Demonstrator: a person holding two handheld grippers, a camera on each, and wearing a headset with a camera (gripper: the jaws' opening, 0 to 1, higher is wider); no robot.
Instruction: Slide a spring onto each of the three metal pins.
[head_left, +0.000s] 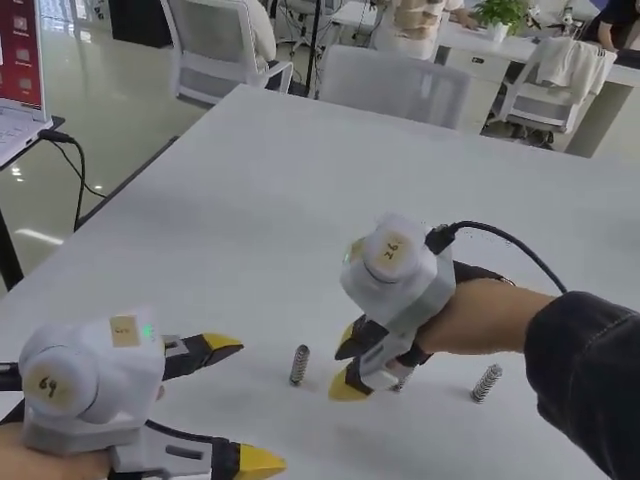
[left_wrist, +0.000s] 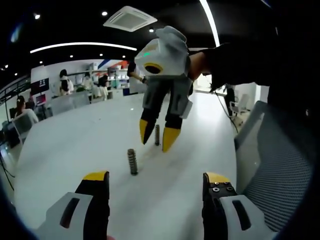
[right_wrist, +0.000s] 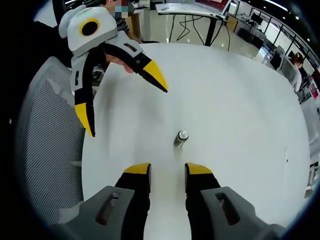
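Three springs stand in a row on the near part of the tabletop (head_left: 300, 200). The left spring (head_left: 299, 365) is between the two hand-held grippers, with the left hand-held gripper (head_left: 250, 402) to its near left and the right hand-held gripper (head_left: 347, 372) just to its right. The middle spring (left_wrist: 157, 135) is by that gripper's jaws, and the right spring (head_left: 486, 382) is farther right.

Head view: high, near, looking down on table (head_left: 250, 200). Gripper views: low, facing each other, sharing spring (left_wrist: 132, 161) (right_wrist: 181, 137).
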